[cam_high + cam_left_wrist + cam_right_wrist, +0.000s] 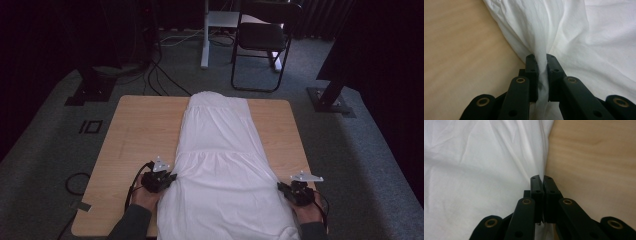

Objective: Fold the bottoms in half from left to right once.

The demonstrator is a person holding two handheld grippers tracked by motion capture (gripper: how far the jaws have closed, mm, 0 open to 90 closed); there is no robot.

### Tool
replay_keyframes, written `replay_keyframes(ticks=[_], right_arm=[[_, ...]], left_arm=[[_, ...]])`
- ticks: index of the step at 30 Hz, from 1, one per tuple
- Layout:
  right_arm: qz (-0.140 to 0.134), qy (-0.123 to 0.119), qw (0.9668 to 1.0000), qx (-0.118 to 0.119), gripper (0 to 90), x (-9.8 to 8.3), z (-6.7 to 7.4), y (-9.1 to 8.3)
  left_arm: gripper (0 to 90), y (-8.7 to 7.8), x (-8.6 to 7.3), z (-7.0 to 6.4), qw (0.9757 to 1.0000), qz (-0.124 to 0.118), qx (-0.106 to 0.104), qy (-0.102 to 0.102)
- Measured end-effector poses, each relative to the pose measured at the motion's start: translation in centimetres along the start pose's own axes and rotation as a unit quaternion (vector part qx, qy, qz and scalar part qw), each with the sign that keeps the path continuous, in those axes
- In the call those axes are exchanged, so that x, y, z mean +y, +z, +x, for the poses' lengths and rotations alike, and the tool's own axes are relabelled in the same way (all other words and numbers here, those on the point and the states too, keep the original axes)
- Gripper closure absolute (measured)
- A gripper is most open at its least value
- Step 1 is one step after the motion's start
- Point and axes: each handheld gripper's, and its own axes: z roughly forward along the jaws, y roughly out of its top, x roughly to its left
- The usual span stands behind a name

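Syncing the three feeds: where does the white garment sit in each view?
High view: white garment runs down the table's middle, far edge to near edge.
Left gripper view: upper right, a fold pinched in the left claw.
Right gripper view: left side, edge pinched in the right claw.
Shared landmark: the wooden table.

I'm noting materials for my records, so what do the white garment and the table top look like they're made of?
White garment: thin woven cloth, probably cotton, matte; it shows fine creases and bunches into soft folds where it is pinched. Table top: pale wood-look board, likely laminate, smooth with a faint sheen; the grain is even and the surface is flat.
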Motion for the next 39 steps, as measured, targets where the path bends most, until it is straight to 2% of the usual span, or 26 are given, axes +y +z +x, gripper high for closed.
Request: replay_keyframes(ticks=[1, 4, 6, 8, 9, 11, 12, 14, 16, 17, 18, 19, 20, 21, 25, 27, 29, 30, 32, 33, 34, 35, 37, 39], right_arm=[[0.002, 0.005, 1.0, 0.001, 87.8, -0.9, 0.7, -0.8], [0.008, 0.007, 0.9999, 0.004, 87.8, -1.8, 1.4, -1.7], [0.014, 0.007, 0.9998, 0.01, 85.3, -2.1, 1.6, -2.2], [0.005, -0.003, 0.9999, 0.015, 69.4, -2.1, 1.6, -2.6], [-0.005, -0.003, 0.9999, 0.014, 62.9, -1.8, 1.4, -2.8], [-0.028, 0.005, 0.9995, 0.013, 57.1, -0.5, 0.9, -3.1], [-0.041, 0.009, 0.999, 0.017, 56.3, 0.3, 0.7, -3.1], [-0.059, 0.0, 0.9979, 0.027, 55.9, 2.1, 0.5, -2.9], [-0.065, -0.014, 0.9975, 0.025, 57.2, 4.2, 0.5, -1.7], [-0.065, -0.014, 0.9975, 0.025, 57.2, 4.2, 0.5, -1.7], [-0.064, -0.017, 0.9974, 0.026, 57.2, 5.2, 0.4, -0.9], [-0.064, -0.017, 0.9974, 0.026, 58.8, 5.2, 0.4, -0.9], [-0.053, -0.024, 0.9977, 0.036, 59.8, 7.5, 0.7, 1.7], [-0.047, -0.027, 0.9977, 0.04, 59.4, 8.2, 0.9, 2.7], [-0.028, -0.035, 0.9977, 0.05, 55.0, 10.0, 1.9, 6.1], [-0.017, -0.031, 0.9983, 0.047, 53.8, 10.4, 2.1, 7.4], [-0.012, -0.021, 0.9984, 0.051, 54.0, 10.4, 2.1, 8.3], [-0.006, -0.018, 0.9985, 0.051, 57.1, 10.4, 2.1, 8.7], [0.011, -0.023, 0.9983, 0.053, 74.1, 10.3, 2.1, 9.3], [0.016, -0.033, 0.9983, 0.044, 82.1, 10.2, 2.2, 9.3], [0.015, -0.04, 0.9987, 0.03, 86.4, 10.3, 2.4, 9.0], [0.002, -0.045, 0.9987, 0.023, 87.2, 10.4, 2.5, 8.5], [-0.038, -0.053, 0.9978, 0.004, 87.3, 10.8, 2.8, 6.7], [-0.078, -0.064, 0.9946, -0.025, 87.3, 11.3, 2.9, 4.7]], left_arm=[[83.0, -0.3, -0.3, -0.3, 1.0, 0.004, -0.004, 0.003], [83.1, -1.2, -1.1, -1.1, 0.9996, 0.012, -0.018, 0.016], [80.6, -1.8, -1.6, -1.3, 0.9995, 0.012, -0.022, 0.017], [65.0, -2.2, -1.6, -0.8, 0.9998, -0.006, -0.018, 0.005], [59.1, -2.4, -1.5, -0.4, 0.9995, -0.023, -0.017, -0.009], [53.5, -2.7, -0.9, 0.4, 0.9985, -0.046, -0.011, -0.028], [51.4, -2.8, -0.5, 0.7, 0.9981, -0.053, -0.006, -0.031], [49.8, -2.6, 0.5, 1.4, 0.9974, -0.063, 0.002, -0.034], [49.3, -2.2, 1.3, 1.8, 0.9971, -0.067, 0.004, -0.037], [48.8, -2.2, 1.3, 1.8, 0.9971, -0.067, 0.004, -0.037], [48.8, -2.2, 1.3, 1.8, 0.9971, -0.067, 0.004, -0.037], [48.8, -1.3, 2.2, 2.1, 0.9972, -0.065, 0.003, -0.038], [48.5, -1.0, 2.4, 2.2, 0.9972, -0.064, 0.004, -0.038], [47.5, -0.7, 2.5, 2.1, 0.9972, -0.063, 0.001, -0.039], [45.0, 0.0, 2.6, 1.8, 0.9978, -0.057, -0.004, -0.035], [43.9, 0.2, 2.5, 1.8, 0.9981, -0.053, -0.007, -0.032], [43.8, 0.3, 2.5, 1.7, 0.998, -0.054, -0.011, -0.033], [43.5, 0.4, 2.5, 1.7, 0.9979, -0.054, -0.012, -0.034], [43.4, 0.5, 2.5, 1.6, 0.9979, -0.053, -0.014, -0.035], [43.2, 0.6, 2.5, 1.5, 0.9981, -0.05, -0.015, -0.032], [43.0, 0.7, 2.5, 1.5, 0.9982, -0.048, -0.018, -0.032], [43.0, 0.8, 2.4, 1.4, 0.9983, -0.046, -0.019, -0.031], [43.1, 1.2, 2.4, 1.1, 0.9986, -0.038, -0.024, -0.028], [43.2, 1.5, 2.4, 0.8, 0.9988, -0.032, -0.028, -0.023]])
